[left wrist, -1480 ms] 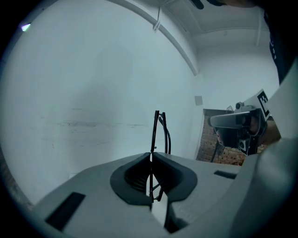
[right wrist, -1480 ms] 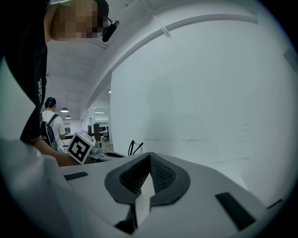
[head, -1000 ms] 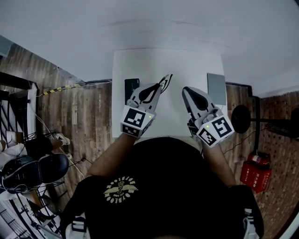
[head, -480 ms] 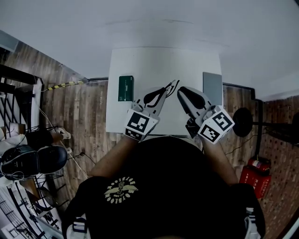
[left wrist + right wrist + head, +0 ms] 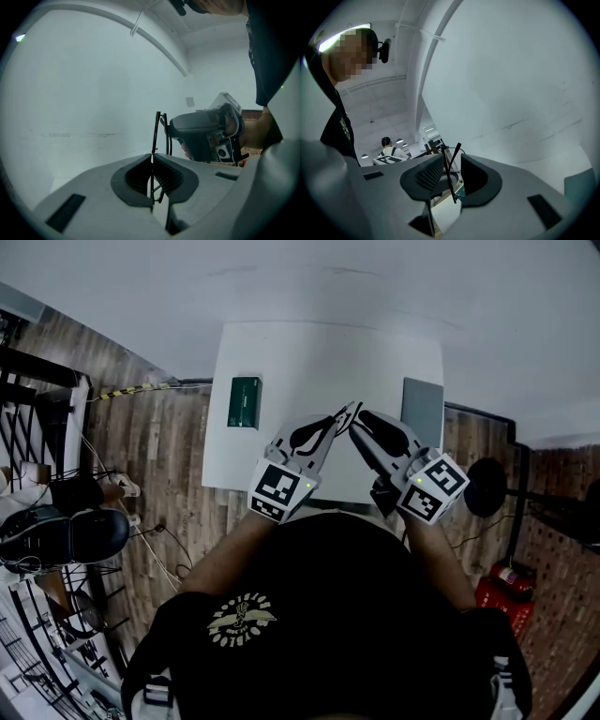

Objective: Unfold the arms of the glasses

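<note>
The thin black glasses (image 5: 157, 133) stand upright out of my left gripper (image 5: 152, 161), which is shut on their frame. In the head view both grippers meet above the white table's (image 5: 328, 357) near edge: the left gripper (image 5: 337, 422) holds the glasses (image 5: 344, 412), and the right gripper (image 5: 362, 420) comes in tip to tip from the right. The right gripper (image 5: 451, 174) has its jaws opening. A slim black arm of the glasses (image 5: 452, 164) crosses the gap between them, and neither pad presses on it.
A dark green box (image 5: 245, 402) lies on the table's left side. A grey flat slab (image 5: 423, 411) lies at its right edge. Wooden floor surrounds the table, with a black round stand (image 5: 484, 486) to the right. The right gripper's body (image 5: 206, 133) fills the left gripper view's right side.
Both grippers moved toward each other until their tips met at the glasses. The left gripper shifted right, uncovering the green box. The glasses stay in the left gripper.
</note>
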{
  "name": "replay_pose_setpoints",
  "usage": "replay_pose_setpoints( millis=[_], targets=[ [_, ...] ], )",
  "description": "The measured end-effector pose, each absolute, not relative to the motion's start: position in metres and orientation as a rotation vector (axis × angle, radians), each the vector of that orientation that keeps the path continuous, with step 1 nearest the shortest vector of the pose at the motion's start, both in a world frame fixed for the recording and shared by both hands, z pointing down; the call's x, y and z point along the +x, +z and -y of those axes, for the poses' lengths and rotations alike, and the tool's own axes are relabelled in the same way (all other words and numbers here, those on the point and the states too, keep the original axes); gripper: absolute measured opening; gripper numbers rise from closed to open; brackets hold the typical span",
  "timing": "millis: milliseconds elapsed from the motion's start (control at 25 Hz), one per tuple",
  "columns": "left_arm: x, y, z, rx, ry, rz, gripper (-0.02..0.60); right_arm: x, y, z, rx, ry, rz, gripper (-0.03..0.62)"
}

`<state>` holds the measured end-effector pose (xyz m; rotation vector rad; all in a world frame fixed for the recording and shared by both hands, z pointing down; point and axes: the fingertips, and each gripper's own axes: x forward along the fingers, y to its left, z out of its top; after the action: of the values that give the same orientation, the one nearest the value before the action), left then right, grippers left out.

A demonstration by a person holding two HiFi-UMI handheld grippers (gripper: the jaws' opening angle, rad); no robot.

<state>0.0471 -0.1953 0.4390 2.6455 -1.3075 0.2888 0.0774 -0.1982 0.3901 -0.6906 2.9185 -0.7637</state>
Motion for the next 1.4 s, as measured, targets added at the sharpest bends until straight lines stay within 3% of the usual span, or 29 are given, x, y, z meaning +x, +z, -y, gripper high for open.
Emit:
replay_pose_setpoints(
  millis=[200,320,480,1000,1400],
  targets=[
    [0.054,0.436,0.188,2.649,0.308,1.282,0.018,0.081,0.391,0.196,-0.645,-0.829,-2.909,0.093],
    [0.059,0.437,0.187,2.636,0.316,1.294,0.018,0.088,0.393,0.194,-0.655,-0.84,-2.905,0.049],
    [0.058,0.441,0.185,2.605,0.316,1.335,0.018,0.093,0.398,0.188,-0.629,-0.843,-2.89,0.038],
    [0.021,0.433,0.175,2.566,0.24,1.431,0.018,0.098,0.408,0.157,-0.702,-0.851,-2.845,0.028],
    [-0.043,0.404,0.18,2.617,0.157,1.39,0.018,0.058,0.41,0.138,-0.844,-0.831,-2.795,0.022]
  ],
)
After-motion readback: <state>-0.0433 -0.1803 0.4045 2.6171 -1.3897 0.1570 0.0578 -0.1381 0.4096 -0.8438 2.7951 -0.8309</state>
